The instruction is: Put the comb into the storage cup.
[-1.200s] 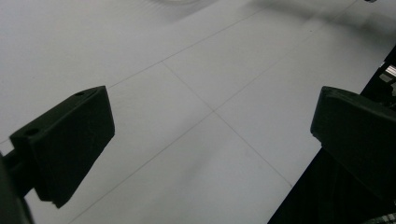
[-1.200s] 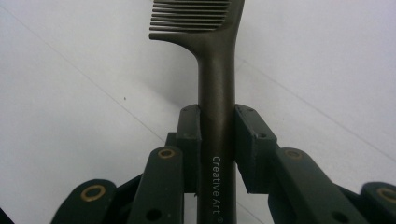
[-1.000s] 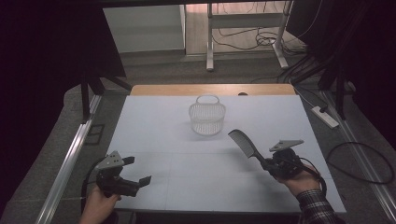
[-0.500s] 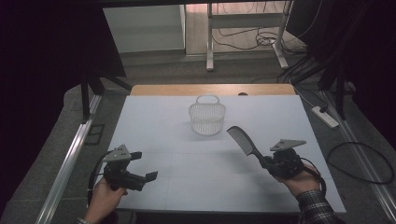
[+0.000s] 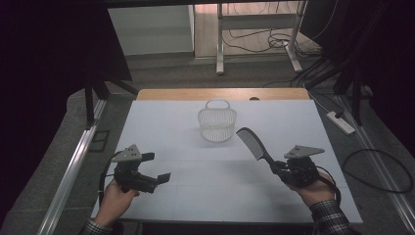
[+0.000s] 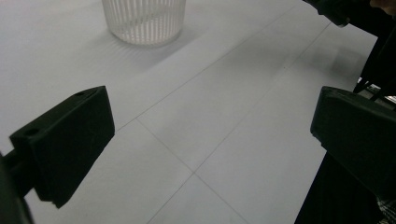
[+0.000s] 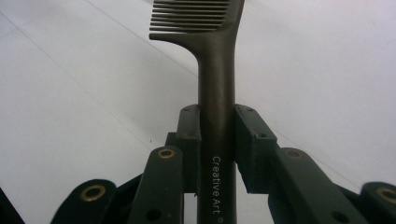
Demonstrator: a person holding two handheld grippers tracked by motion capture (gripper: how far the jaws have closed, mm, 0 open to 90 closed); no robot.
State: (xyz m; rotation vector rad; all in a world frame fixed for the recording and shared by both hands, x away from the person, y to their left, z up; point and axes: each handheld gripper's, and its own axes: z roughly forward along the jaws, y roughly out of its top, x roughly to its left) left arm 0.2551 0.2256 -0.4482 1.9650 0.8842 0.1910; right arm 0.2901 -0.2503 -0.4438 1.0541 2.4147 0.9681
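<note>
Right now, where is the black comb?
In the high view the comb is at the right of the table, held by its handle in the right tool, with its teeth end raised toward the white basket.

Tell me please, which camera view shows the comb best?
The right gripper view: the comb stands close, its handle clamped between the jaws of the right gripper, with printed lettering and the lowest teeth sharp. The high view shows the whole comb, small, pointing toward the basket. In the left gripper view I cannot make it out.
</note>
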